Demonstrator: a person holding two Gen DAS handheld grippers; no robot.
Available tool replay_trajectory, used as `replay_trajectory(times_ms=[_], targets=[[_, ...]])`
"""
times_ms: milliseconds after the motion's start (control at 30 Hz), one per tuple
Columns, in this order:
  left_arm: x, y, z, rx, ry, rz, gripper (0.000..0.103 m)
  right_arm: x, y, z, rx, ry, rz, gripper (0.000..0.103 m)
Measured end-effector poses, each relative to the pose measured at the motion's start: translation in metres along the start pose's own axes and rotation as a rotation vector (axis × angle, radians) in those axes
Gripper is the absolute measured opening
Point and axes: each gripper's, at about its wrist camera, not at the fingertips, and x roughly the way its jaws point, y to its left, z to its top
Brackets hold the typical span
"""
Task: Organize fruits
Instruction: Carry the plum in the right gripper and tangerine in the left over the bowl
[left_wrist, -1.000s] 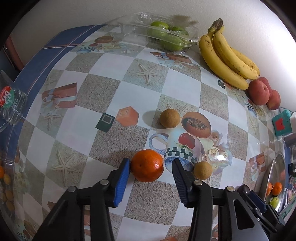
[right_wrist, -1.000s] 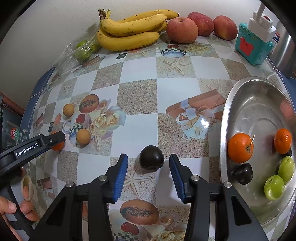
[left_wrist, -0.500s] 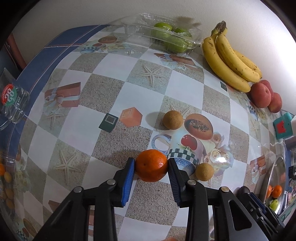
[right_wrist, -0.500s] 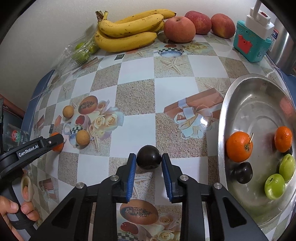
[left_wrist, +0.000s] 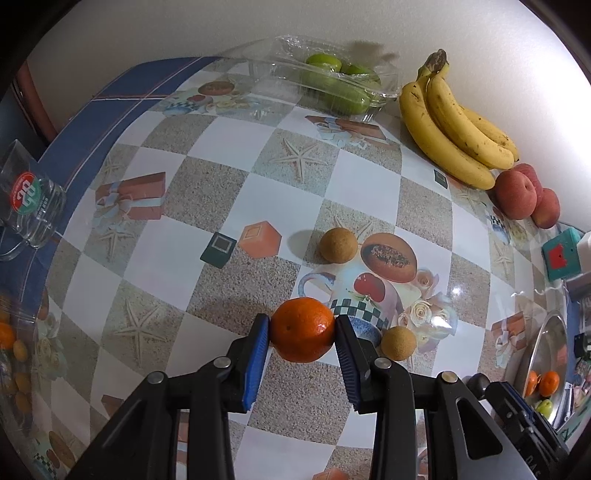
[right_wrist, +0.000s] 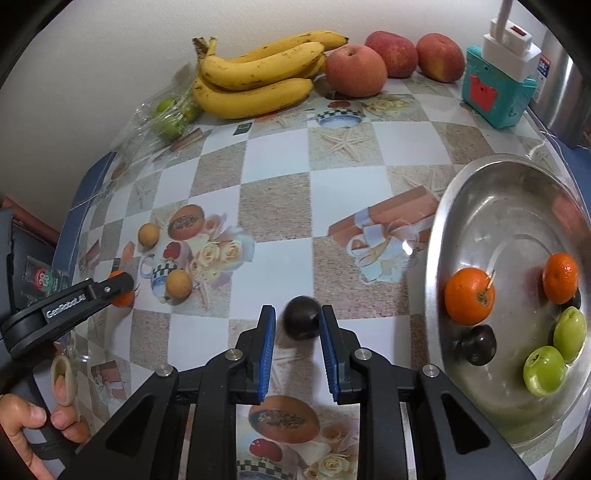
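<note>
A: What has the left gripper (left_wrist: 302, 329) got?

B: A round orange tangerine (left_wrist: 303, 329). Its blue pads have just been closing and now press the fruit on both sides, narrowly parted by its width. The fruit sits on the checked, picture-printed tablecloth (left_wrist: 236, 192), well to the left of the shiny steel bowl (right_wrist: 491, 192).

A: And the right gripper (right_wrist: 297, 322)?

B: Its jaws have just drawn in on a dark, nearly black round plum (right_wrist: 301, 317). The right pad touches it; on the left a sliver of cloth seems to show, so the hold looks light. The plum lies on the cloth just left of the bowl.

A: What's in the bowl?

B: Two oranges (right_wrist: 469, 301), two green plums (right_wrist: 545, 369) and a dark plum (right_wrist: 478, 343).

A: Anything else loose?

B: Two small tan round fruits (left_wrist: 338, 244), left of the bowl near the tangerine. Beyond the bowl, by the wall, lie a bunch of yellow bananas (right_wrist: 258, 79), three red apples (right_wrist: 354, 70) and a clear plastic box of green fruit (left_wrist: 332, 79).
</note>
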Motion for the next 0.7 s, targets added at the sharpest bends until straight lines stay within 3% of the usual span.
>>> replay_trajectory(times_ms=[100, 200, 700], targets=[[0.001, -0.002, 0.0, 0.002, 0.004, -0.001, 0.038, 0.0, -0.006, 0.002, 0.018, -0.005, 0.0, 0.027], [0.001, -0.003, 0.0, 0.004, 0.004, -0.005, 0.038, 0.003, -0.007, 0.004, 0.026, -0.004, 0.004, 0.044], [0.002, -0.003, -0.001, 0.006, 0.009, -0.005, 0.038, 0.028, 0.012, 0.0, -0.077, 0.025, -0.106, 0.044]])
